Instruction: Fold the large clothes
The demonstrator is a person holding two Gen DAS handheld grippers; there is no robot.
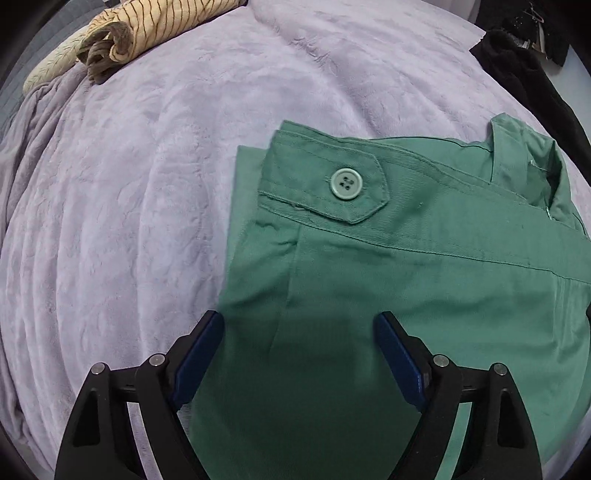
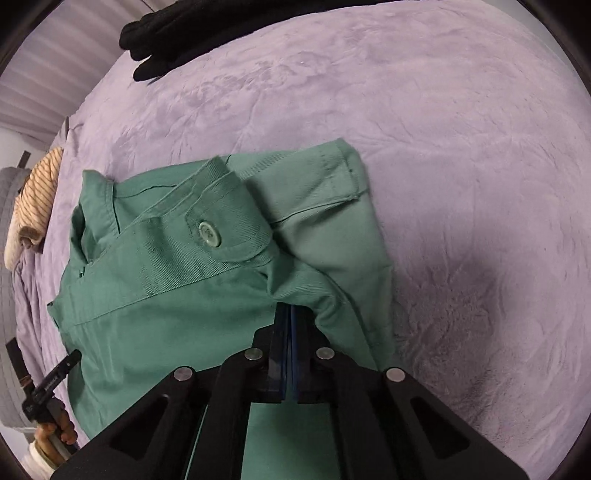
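A green garment (image 1: 406, 266) lies folded on a lilac plush blanket (image 1: 129, 184), its buttoned tab (image 1: 346, 183) facing up. My left gripper (image 1: 299, 319) hangs open just above the garment's left part, blue pads wide apart and nothing pinched. In the right wrist view the same garment (image 2: 166, 314) shows its tab (image 2: 209, 233) and a cuffed sleeve end. My right gripper (image 2: 290, 308) is shut, pads together, with a raised fold of the green cloth gathered at its tips. The left gripper (image 2: 55, 380) and a hand (image 2: 55, 435) appear at that view's lower left edge.
A rolled cream cloth with brown stripes (image 1: 147, 29) lies at the blanket's far left edge, also seen as the striped cloth (image 2: 37, 195). A black garment (image 1: 524, 62) sits at the far right; the black garment (image 2: 177, 26) shows at top. Bare blanket (image 2: 443, 147) spreads right of the garment.
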